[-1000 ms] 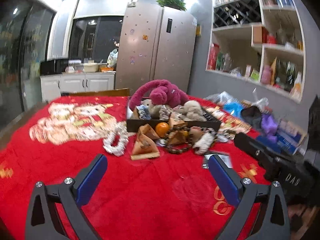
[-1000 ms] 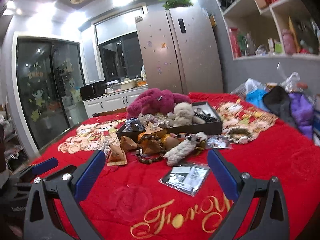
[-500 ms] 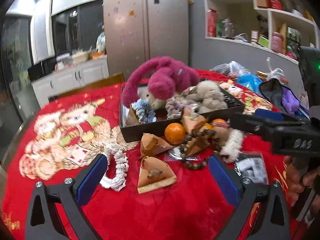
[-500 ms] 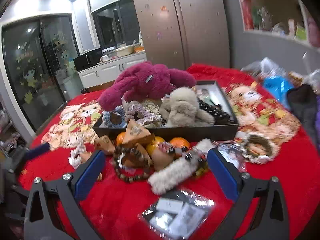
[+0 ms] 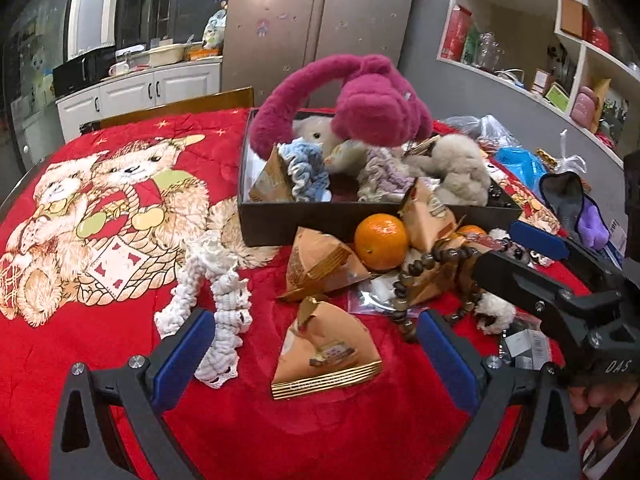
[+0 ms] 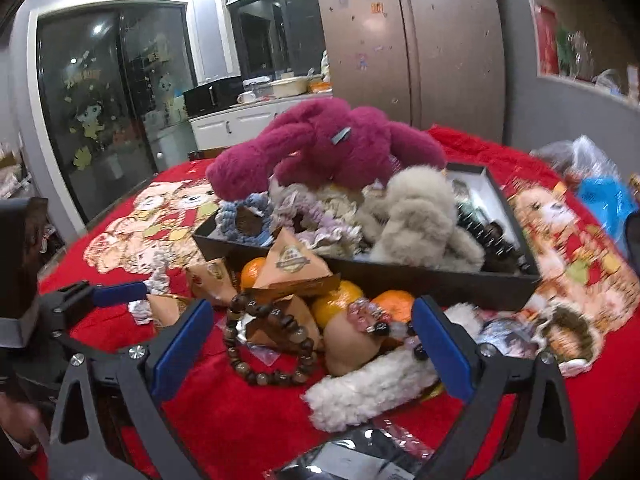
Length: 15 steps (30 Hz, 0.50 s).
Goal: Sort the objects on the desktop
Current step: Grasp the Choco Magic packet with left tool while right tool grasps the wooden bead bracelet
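Observation:
A black box [image 5: 360, 222] holds a magenta plush [image 5: 360, 100], a grey plush [image 6: 420, 220] and yarn scrunchies. In front of it lie oranges [image 5: 380, 240], triangular snack packets, a brown bead bracelet [image 6: 268, 340] and a fluffy white band [image 6: 372, 384]. My left gripper [image 5: 316, 356] is open, low over the red cloth, with one triangular packet [image 5: 326, 350] between its fingers and a white crochet scrunchie [image 5: 216, 300] by its left finger. My right gripper [image 6: 310, 344] is open around the bracelet and oranges; its fingers [image 5: 536, 240] show at the right of the left wrist view.
A red cloth with a bear print [image 5: 100, 208] covers the round table. A clear packet [image 6: 360, 460] lies nearest the right gripper. Bags [image 5: 520, 164] and a purple item [image 5: 596, 224] crowd the right edge. A chair back [image 5: 176, 108] stands behind the table.
Both grippers have moved forward and down toward the pile in front of the box, which now fills the views. Both stay open and hold nothing.

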Tool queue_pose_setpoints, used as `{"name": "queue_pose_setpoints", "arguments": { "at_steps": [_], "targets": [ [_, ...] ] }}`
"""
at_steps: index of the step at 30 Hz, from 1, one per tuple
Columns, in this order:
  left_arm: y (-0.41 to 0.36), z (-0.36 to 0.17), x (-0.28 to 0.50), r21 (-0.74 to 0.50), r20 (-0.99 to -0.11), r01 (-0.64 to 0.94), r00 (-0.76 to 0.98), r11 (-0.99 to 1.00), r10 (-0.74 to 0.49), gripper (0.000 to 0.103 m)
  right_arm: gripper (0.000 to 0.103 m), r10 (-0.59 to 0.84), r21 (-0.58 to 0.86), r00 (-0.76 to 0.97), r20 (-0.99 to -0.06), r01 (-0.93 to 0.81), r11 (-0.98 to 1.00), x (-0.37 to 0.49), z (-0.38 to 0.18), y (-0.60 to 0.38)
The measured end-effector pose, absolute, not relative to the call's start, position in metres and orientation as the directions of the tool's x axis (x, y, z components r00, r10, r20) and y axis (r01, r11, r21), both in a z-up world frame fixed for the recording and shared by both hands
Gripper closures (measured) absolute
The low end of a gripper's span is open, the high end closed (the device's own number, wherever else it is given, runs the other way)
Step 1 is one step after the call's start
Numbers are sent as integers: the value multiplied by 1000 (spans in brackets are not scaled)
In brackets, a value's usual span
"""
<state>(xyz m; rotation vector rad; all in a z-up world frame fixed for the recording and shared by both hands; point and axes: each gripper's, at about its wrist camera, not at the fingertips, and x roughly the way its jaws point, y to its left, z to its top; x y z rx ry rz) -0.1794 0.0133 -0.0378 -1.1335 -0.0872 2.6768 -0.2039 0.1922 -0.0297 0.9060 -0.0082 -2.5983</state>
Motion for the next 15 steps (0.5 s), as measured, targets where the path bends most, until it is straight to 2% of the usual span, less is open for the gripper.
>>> {"name": "queue_pose_setpoints", "arguments": {
  "at_steps": [10, 15],
  "targets": [
    [19, -40, -180, -109, -716, -197, -664, -974, 214, 0, 26, -419, 174, -684, -597, 399, -900, -205, -33, 193],
    [18, -40, -180, -110, -720, -190, -661, -976, 210, 0, 26, -425, 150, -681, -596, 425, -893, -198, -32, 189]
  ]
}}
